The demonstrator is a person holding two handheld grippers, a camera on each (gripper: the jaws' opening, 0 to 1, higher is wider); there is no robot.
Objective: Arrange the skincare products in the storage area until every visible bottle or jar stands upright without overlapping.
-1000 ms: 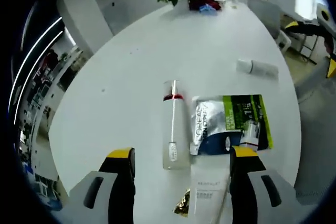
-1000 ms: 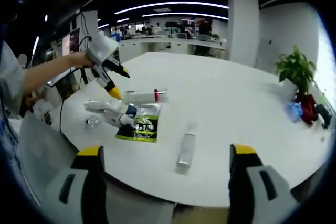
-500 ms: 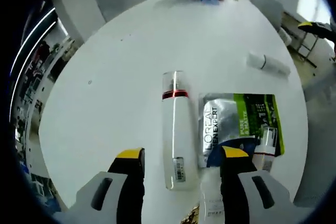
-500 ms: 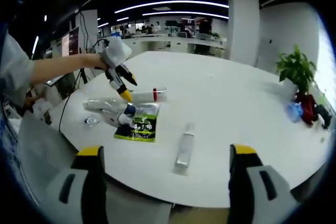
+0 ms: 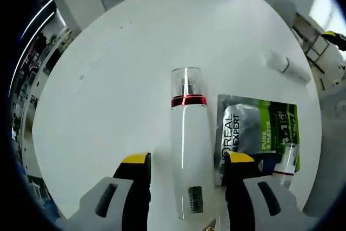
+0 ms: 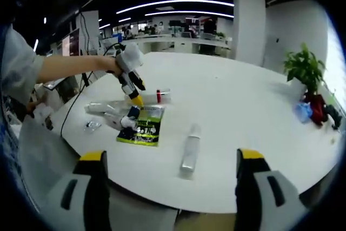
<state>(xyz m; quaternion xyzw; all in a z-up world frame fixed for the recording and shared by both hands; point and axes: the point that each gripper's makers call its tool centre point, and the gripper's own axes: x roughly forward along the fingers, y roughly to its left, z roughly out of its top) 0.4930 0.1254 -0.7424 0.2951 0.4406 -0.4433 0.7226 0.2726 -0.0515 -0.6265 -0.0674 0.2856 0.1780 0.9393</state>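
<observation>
Pump bottle (image 5: 188,144), white with red collar and clear cap, lies flat on round white table (image 5: 124,68), cap pointing far. Green sachet (image 5: 254,133) just right of it; small tube (image 5: 285,158) lies on sachet; clear bottle (image 6: 190,151) lies well apart. Left gripper (image 5: 184,163) has closed in over last second: jaws open, now straddling bottle body, not yet clamped. Means grasp imminent, standing-up step not begun. Right gripper (image 6: 167,163) jaws wide open, empty, holding off near table edge.

Grey gripper (image 5: 184,169), yellow tips, light-grey sleeve (image 6: 19,77)
</observation>
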